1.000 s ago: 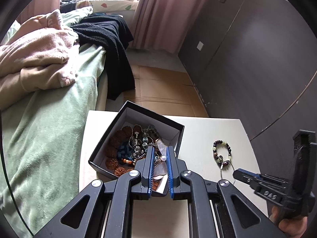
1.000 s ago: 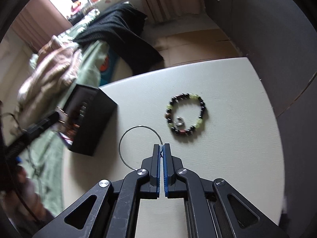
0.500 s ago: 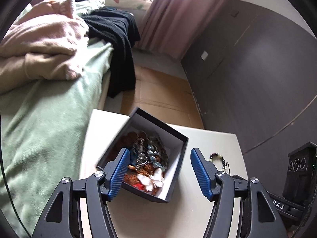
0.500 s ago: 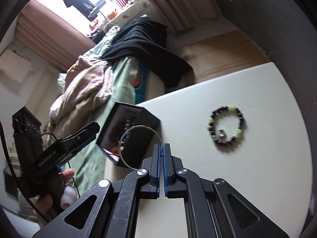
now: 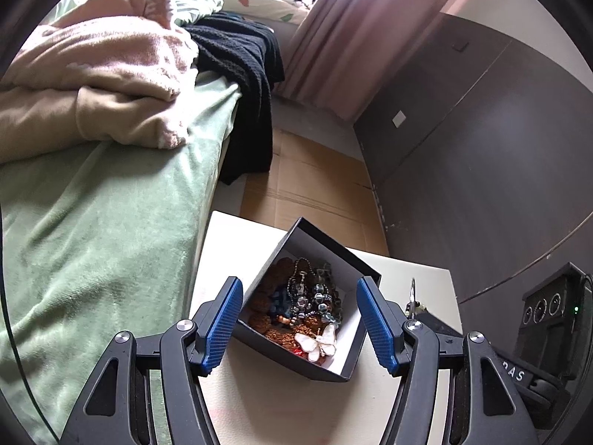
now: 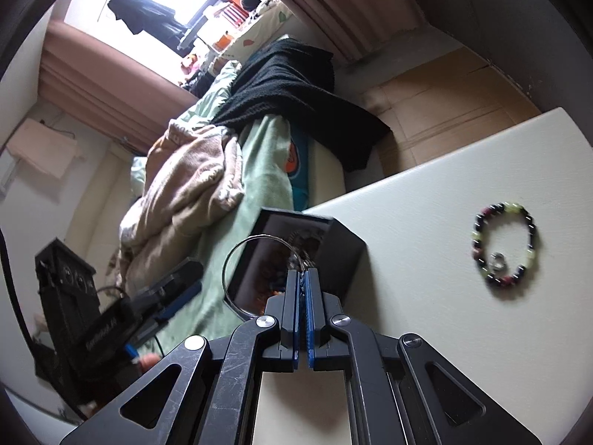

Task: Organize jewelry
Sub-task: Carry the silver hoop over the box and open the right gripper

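Left and right wrist views of a bedside table (image 6: 426,200) during jewelry sorting. The left gripper (image 5: 300,320) is seen spread wide and empty, its blue pads flanking the black box (image 5: 355,367), which already contains bead strands and a white butterfly brooch (image 5: 318,341); most pieces are thus judged to be stowed. The right gripper (image 6: 304,309) is clamped on a thin wire hoop (image 6: 237,256), held in the air in front of the box (image 6: 344,248) and apparently not yet placed inside. A beaded bracelet (image 6: 504,244) with a small silver piece (image 6: 496,260) within its loop is left lying on the tabletop, well apart from the box. The box is set near the table edge on the bed side; open tabletop is available between box and bracelet, while the two grippers are crowded close together at the box.
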